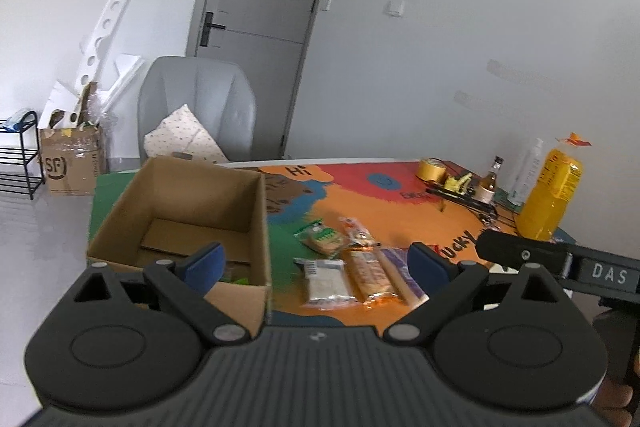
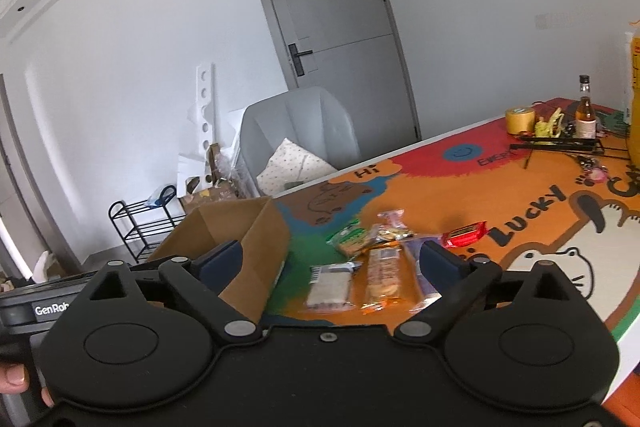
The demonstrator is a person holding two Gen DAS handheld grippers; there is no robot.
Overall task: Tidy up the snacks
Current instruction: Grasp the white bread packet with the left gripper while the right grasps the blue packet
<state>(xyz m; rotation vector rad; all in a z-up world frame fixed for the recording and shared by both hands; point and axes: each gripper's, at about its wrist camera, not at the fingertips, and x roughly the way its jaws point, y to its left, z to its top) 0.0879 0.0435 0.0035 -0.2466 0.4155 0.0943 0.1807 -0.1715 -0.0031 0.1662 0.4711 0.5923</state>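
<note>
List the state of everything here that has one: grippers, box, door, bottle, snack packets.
left gripper: open, holding nothing.
right gripper: open, holding nothing.
cardboard box: open-topped, upright on the table.
door: closed.
small glass bottle: upright, capped.
silver packet: sealed, flat on the mat beside the box.
orange packet: sealed, flat.
red packet: flat, apart from the others.
</note>
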